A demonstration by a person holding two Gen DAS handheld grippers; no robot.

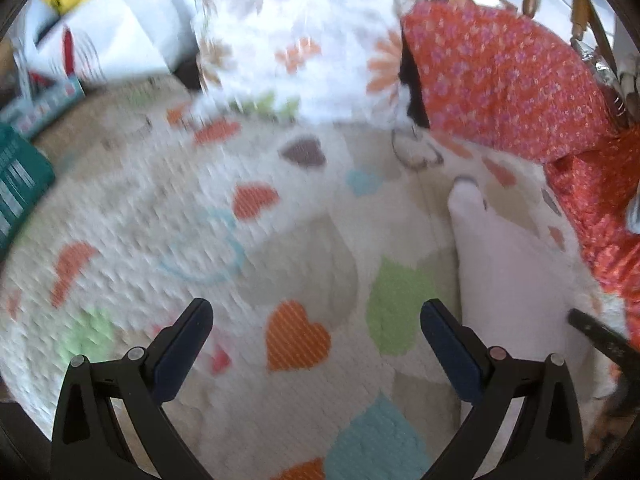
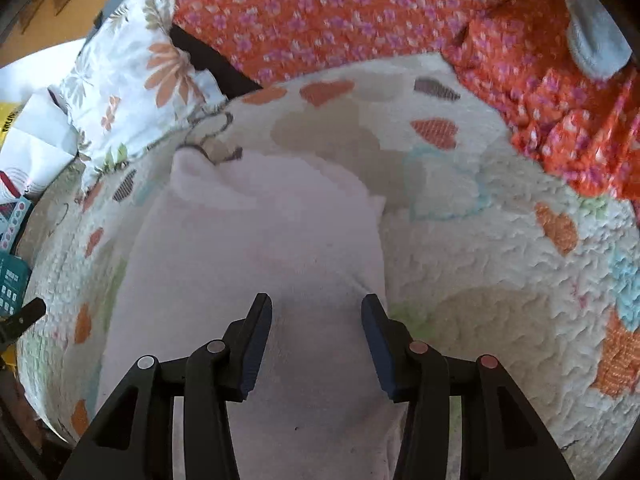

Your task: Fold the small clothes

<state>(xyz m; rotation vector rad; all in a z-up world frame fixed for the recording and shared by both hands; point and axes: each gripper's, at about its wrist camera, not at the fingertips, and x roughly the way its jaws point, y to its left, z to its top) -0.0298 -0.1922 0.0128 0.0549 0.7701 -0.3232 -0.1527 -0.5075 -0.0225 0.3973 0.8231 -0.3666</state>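
Here, a small pale pink soft fabric garment (image 2: 256, 264) is lying flat on a cream quilted blanket printed with orange, green and blue hearts (image 2: 500, 280). In the right wrist view the garment is filling the centre and running down to six o'clock, with its far end rumpled toward eleven o'clock. The right gripper (image 2: 316, 312) is hovering over the garment's near part with its jaws standing partly apart; the pale cloth is showing through the gap, and I cannot tell whether the dark blue pads (image 2: 256, 344) are touching it, though nothing is being pinched between them.

In the left wrist view the same garment (image 1: 508, 280) is lying at about four o'clock, just beside the right-hand finger. The left gripper (image 1: 316, 316) is standing wide apart and holding nothing, above bare blanket (image 1: 168, 208), with an orange heart showing between its fingers. A dark gripper tip (image 1: 596, 336) is poking in at four o'clock at the frame's edge.

A white pillow with an orange and grey flower print (image 2: 132, 84) is sitting at ten o'clock in the right wrist view, and an orange-red cloth with small pink flowers (image 2: 340, 12) is spreading from twelve to two o'clock behind the blanket. A small grey sock-like piece (image 2: 596, 40) is lying on it at two o'clock. A teal box (image 1: 20, 184) is showing at nine o'clock in the left wrist view. That view is blurred.
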